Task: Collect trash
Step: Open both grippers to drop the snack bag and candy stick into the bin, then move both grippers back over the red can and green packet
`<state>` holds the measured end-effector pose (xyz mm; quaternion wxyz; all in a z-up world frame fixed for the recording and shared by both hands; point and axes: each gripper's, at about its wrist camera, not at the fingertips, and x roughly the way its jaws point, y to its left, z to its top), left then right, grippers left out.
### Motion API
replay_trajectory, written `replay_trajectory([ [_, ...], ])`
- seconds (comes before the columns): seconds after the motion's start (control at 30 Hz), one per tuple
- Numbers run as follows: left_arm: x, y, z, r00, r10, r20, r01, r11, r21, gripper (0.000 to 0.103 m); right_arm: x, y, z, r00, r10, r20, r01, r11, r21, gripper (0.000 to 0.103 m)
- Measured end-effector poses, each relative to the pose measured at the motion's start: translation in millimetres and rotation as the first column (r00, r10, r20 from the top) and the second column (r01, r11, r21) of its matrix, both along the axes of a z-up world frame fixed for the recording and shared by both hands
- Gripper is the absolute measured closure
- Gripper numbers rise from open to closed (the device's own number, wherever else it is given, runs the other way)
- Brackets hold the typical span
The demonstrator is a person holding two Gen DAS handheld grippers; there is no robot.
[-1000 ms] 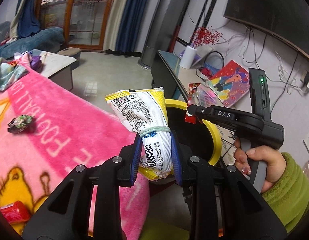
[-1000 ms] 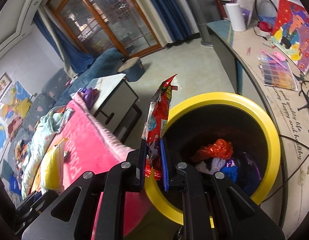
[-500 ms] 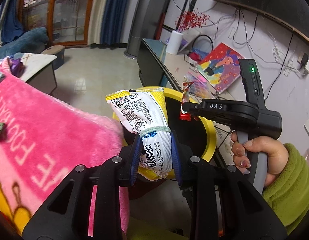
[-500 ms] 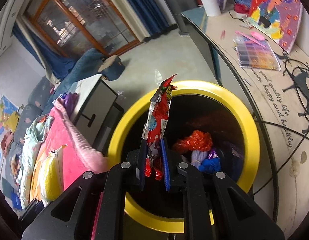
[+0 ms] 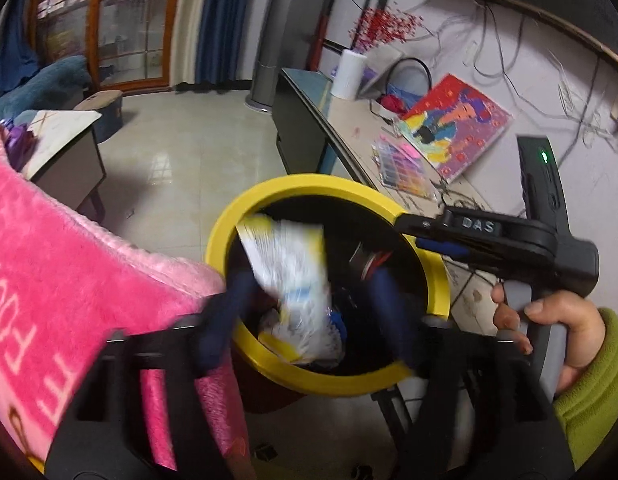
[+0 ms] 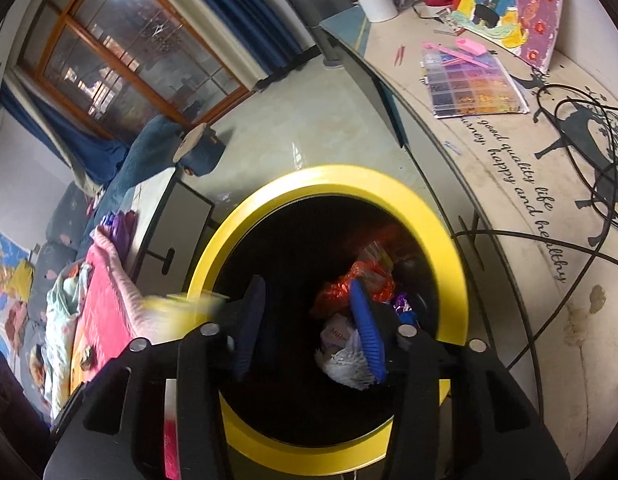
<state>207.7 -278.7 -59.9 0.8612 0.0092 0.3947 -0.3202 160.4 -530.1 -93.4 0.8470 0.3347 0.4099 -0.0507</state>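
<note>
Blue-padded, my left gripper has just been opening; the yellow-and-white snack bag, blurred, sits loose between its spread fingers over the yellow-rimmed bin at centre frame. My right gripper has also just been opening and grips nothing. Only its view shows the red wrapper among trash inside the bin; only the left view shows the hand at right.

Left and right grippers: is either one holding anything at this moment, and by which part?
Nothing is held. The left gripper has just opened; the yellow-and-white snack bag is loose between its pads over the yellow-rimmed bin. The right gripper has also just opened, with nothing between its jaws.
</note>
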Motion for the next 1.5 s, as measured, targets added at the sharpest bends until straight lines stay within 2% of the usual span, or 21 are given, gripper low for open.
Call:
replay_trajectory([
  [0.07,0.8,5.8,2.5,1.000,0.006,-0.001,-0.006,1.000,-0.017,0.029,-0.4,-1.0,0.7,1.000,-0.010,0.007,0.010,1.000,0.007,0.057],
  [0.1,0.5,10.5,4.5,1.000,0.018,0.004,-0.018,1.000,-0.023,0.023,-0.3,-1.0,1.3,1.000,-0.013,0.009,0.013,1.000,0.008,0.055],
  [0.2,-3.1,25.1,12.6,0.998,0.047,0.029,-0.045,0.998,-0.054,0.011,0.5,7.4,7.3,0.999,0.000,0.032,0.000,1.000,-0.002,0.055],
  [0.37,-12.8,55.3,27.5,0.990,0.115,0.081,-0.109,0.991,-0.077,0.011,1.5,37.1,31.4,0.992,0.062,0.109,-0.056,0.997,-0.060,0.052],
  [0.53,-22.7,89.1,41.1,0.973,0.199,0.120,-0.188,0.977,-0.096,0.011,-1.6,79.7,58.0,0.970,0.160,0.186,-0.135,0.981,-0.140,0.044],
  [0.67,-31.2,117.1,52.4,0.952,0.261,0.156,-0.246,0.963,-0.109,0.011,-4.9,125.0,73.8,0.934,0.281,0.222,-0.237,0.950,-0.204,0.039],
  [0.9,-46.4,161.9,63.2,0.914,0.351,0.202,-0.331,0.935,-0.128,0.011,-8.1,188.9,88.5,0.861,0.456,0.224,-0.383,0.872,-0.304,0.037],
  [1.13,-58.2,208.6,65.3,0.870,0.447,0.209,-0.425,0.894,-0.143,0.011,-12.2,217.7,94.0,0.822,0.527,0.217,-0.441,0.829,-0.343,0.035],
  [1.5,-73.5,271.0,58.7,0.822,0.530,0.207,-0.512,0.848,-0.138,0.011,-3.9,269.8,96.7,0.743,0.644,0.182,-0.562,0.749,-0.350,0.032],
])
